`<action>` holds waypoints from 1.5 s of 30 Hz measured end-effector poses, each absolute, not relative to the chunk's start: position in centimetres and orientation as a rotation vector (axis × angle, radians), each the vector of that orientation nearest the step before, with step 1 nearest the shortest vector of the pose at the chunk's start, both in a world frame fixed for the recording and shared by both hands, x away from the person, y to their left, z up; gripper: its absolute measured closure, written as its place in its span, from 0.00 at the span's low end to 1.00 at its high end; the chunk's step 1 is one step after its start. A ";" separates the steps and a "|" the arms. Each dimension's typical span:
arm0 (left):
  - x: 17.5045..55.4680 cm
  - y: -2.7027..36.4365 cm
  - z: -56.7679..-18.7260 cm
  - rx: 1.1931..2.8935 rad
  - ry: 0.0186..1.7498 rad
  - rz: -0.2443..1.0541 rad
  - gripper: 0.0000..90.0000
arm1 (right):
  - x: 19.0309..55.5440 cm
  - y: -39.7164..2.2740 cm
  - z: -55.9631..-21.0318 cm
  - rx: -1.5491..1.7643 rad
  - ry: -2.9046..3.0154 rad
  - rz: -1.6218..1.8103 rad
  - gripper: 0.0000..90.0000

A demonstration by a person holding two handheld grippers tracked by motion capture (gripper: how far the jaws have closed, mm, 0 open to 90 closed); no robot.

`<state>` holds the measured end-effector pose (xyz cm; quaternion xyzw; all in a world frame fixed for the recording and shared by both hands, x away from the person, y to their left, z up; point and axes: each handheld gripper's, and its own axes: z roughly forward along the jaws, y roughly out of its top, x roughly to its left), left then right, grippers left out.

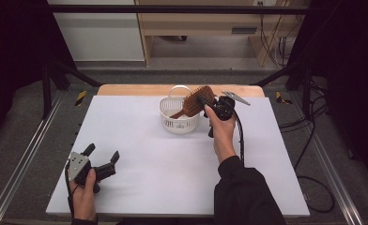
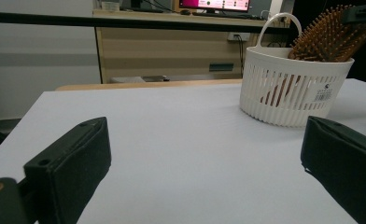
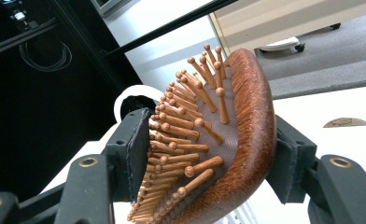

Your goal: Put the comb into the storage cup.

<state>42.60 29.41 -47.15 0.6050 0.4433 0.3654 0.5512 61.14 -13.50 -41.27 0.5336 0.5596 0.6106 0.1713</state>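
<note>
Right gripper [image 1: 209, 104], at twelve o'clock on the tabletop [image 1: 172, 159]: fingers [image 3: 134, 149] bracket the wooden hairbrush [image 1: 197, 100] head, one at the bristle tips, one on its back; its handle rests in the white basket [image 1: 178, 123]. The right gripper view shows the bristles closely. Left gripper [image 1: 101, 156], at seven o'clock, lies low, fingers spread wide, holding nothing.

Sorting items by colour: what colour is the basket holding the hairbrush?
White basket with slatted sides, clearest in the left gripper view.

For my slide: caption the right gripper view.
Right claw straddling a wooden hairbrush head, bristles toward one pad.
</note>
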 end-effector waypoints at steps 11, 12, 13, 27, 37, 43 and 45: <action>42.6 29.5 -47.2 1.429 1.053 0.864 0.02 | 61.2 -13.6 -41.3 1.517 1.593 1.737 0.43; 42.6 29.5 -47.2 1.428 1.053 0.865 0.02 | 61.2 -13.6 -41.3 1.517 1.591 1.737 0.43; 42.6 29.5 -47.2 1.429 1.053 0.865 0.02 | 61.2 -13.6 -41.3 1.517 1.592 1.736 0.43; 42.6 29.5 -47.2 1.432 1.054 0.864 0.02 | 61.2 -13.6 -41.3 1.522 1.592 1.739 0.41; 42.6 29.5 -47.2 1.432 1.054 0.864 0.02 | 61.3 -13.9 -41.5 1.537 1.597 1.725 0.38; 42.6 29.5 -47.2 1.433 1.054 0.865 0.02 | 61.2 -14.0 -41.4 1.538 1.597 1.725 0.32; 42.6 29.5 -47.2 1.433 1.054 0.863 0.02 | 61.2 -14.0 -41.3 1.530 1.599 1.721 0.29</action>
